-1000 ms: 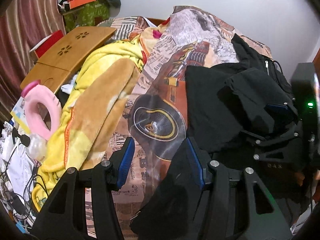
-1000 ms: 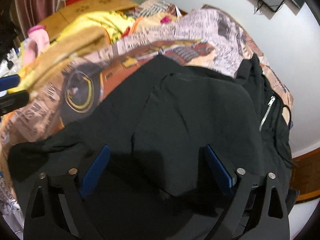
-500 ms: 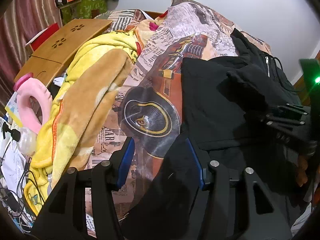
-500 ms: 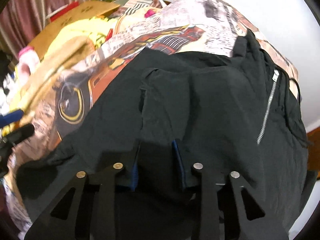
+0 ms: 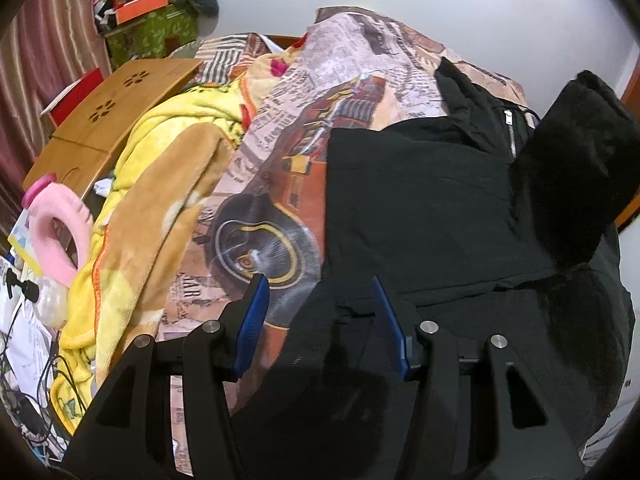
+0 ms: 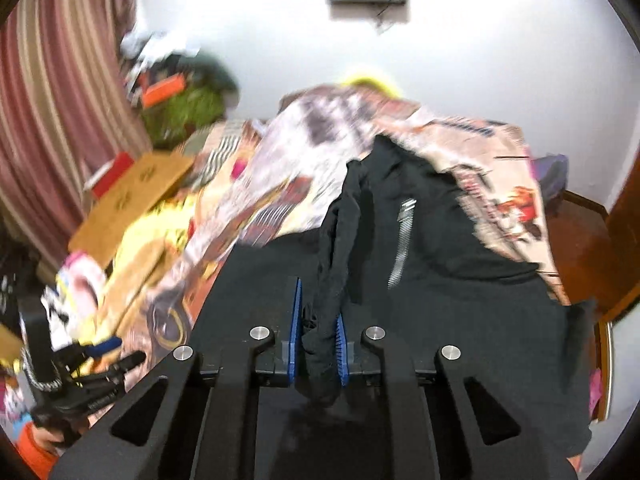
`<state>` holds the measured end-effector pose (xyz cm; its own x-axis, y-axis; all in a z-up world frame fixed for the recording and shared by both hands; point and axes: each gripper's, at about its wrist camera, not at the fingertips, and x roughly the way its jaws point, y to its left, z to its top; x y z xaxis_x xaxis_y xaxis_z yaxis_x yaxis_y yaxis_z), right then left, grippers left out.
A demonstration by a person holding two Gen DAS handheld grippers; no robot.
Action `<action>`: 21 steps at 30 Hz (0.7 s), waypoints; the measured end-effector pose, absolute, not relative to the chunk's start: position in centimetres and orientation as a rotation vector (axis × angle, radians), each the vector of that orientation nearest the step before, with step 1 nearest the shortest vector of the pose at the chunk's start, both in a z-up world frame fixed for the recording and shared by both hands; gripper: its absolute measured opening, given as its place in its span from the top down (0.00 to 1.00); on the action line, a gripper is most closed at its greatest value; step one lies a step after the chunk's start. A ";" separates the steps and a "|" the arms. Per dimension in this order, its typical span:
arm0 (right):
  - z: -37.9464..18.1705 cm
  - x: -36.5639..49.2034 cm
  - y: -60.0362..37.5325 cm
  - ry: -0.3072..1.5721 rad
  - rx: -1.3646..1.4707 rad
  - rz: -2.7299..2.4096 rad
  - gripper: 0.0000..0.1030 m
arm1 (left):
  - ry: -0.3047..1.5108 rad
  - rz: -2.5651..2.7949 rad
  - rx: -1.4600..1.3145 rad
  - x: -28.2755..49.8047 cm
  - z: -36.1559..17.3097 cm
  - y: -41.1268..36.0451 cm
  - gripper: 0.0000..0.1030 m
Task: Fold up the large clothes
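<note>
A black zip-up jacket (image 5: 420,208) lies spread on a bed covered by a newspaper-and-car print sheet (image 5: 280,184). My left gripper (image 5: 320,304) is open, its blue pads over the jacket's near left edge, holding nothing. My right gripper (image 6: 318,316) is shut on a bunched fold of the black jacket (image 6: 440,280) and holds it lifted above the bed. That raised fold shows as a dark mass at the right of the left wrist view (image 5: 576,176). The silver zipper (image 6: 402,248) runs down the jacket's middle.
A yellow and tan blanket (image 5: 152,200) lies along the bed's left side. A wooden lap table (image 5: 108,120), a pink ring cushion (image 5: 60,232) and cables sit at the left. A green box (image 5: 152,36) stands by the white wall. A brown wooden frame (image 6: 580,232) is at right.
My right gripper has lifted the pinched jacket fold up off the bed and its view now tilts toward the wall. My left gripper stays open with little movement.
</note>
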<state>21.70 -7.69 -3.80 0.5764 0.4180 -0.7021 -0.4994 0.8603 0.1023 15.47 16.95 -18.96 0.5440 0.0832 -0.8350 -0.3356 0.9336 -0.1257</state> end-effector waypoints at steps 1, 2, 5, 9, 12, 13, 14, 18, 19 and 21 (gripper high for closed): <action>-3.6 21.9 -8.2 0.784 -0.103 0.526 0.88 | 0.966 0.248 -0.280 15.6 -18.8 16.5 0.49; -3.4 22.0 -8.9 0.779 -0.091 0.514 0.89 | 0.964 0.240 -0.273 15.8 -18.7 16.0 0.49; -3.6 22.3 -11.2 0.783 -0.056 0.475 0.90 | 0.964 0.220 -0.256 16.1 -18.4 14.7 0.49; -4.8 22.6 -14.5 0.812 -0.020 0.408 0.93 | 0.967 0.196 -0.230 16.7 -18.0 13.0 0.49; -6.1 22.9 -16.9 0.853 0.002 0.359 0.95 | 0.966 0.178 -0.207 17.2 -17.7 11.8 0.49; -6.3 22.9 -17.9 0.863 0.005 0.346 0.95 | 0.967 0.174 -0.203 17.2 -17.6 11.5 0.49; -7.1 23.0 -18.6 0.880 0.005 0.324 0.95 | 0.968 0.168 -0.198 17.4 -17.6 11.1 0.49; -8.5 22.9 -21.7 0.915 -0.003 0.264 0.95 | 0.977 0.141 -0.178 17.9 -17.4 9.5 0.49; -8.5 22.8 -22.2 0.916 0.000 0.257 0.95 | 0.978 0.134 -0.172 18.1 -17.3 9.0 0.49; -8.4 22.4 -23.7 0.904 0.023 0.237 0.95 | 0.979 0.116 -0.159 18.6 -17.1 8.1 0.49</action>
<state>22.44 -23.71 -8.38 0.5939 0.2136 -0.7757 -0.1946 0.9736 0.1192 18.57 8.09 -17.05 0.5535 0.0258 -0.8324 -0.1689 0.9822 -0.0819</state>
